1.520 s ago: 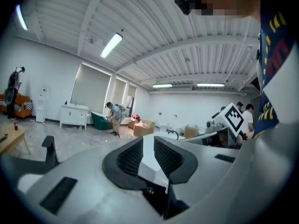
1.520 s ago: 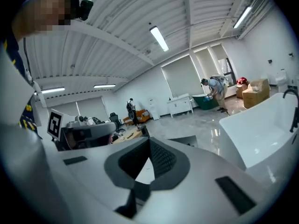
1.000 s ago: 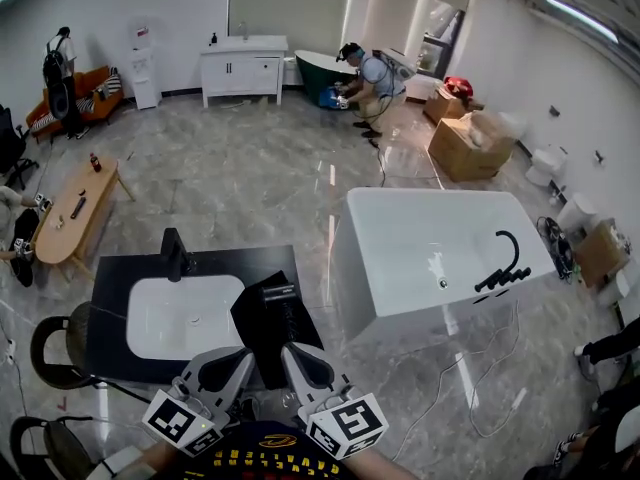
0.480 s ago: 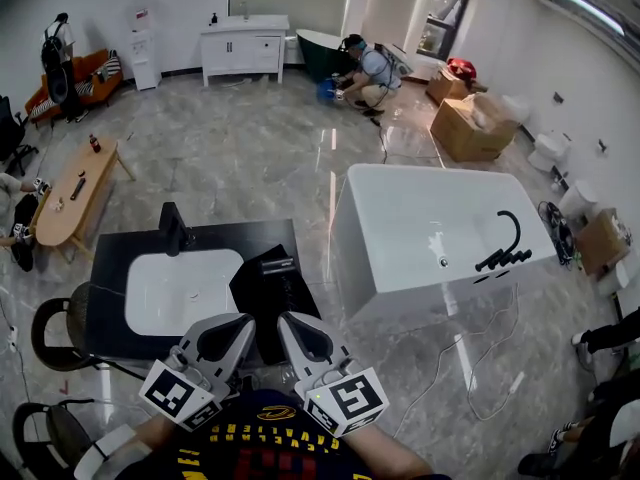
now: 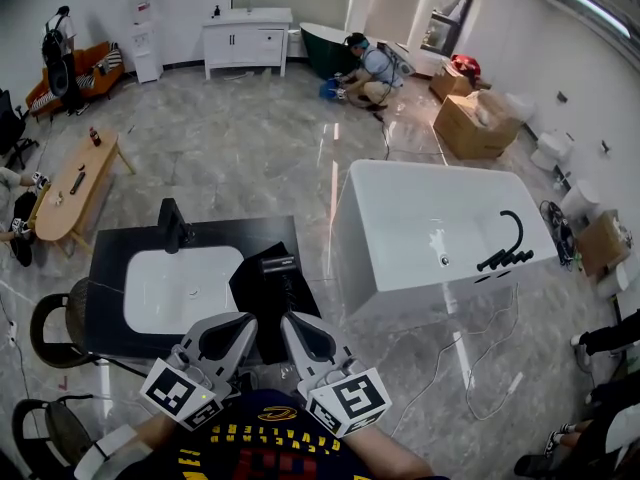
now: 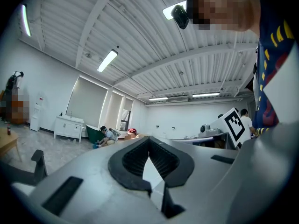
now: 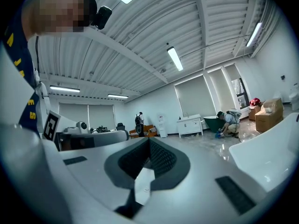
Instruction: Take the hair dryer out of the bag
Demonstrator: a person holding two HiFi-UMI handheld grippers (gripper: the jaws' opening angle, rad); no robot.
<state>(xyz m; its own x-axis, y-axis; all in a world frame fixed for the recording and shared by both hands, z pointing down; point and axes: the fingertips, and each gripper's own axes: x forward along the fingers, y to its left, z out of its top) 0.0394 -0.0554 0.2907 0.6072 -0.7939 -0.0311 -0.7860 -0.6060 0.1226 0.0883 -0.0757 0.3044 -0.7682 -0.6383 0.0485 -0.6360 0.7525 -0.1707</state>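
A: Head view: the black bag (image 5: pixel 270 306) lies on the dark counter (image 5: pixel 108 273), right of the basin (image 5: pixel 165 306), just ahead of your left gripper (image 5: pixel 232 330) and right gripper (image 5: pixel 300 333). I can't tell the hair dryer from the bag.

B: Your gripper views miss the bag. Both show jaws pressed together, nothing between.
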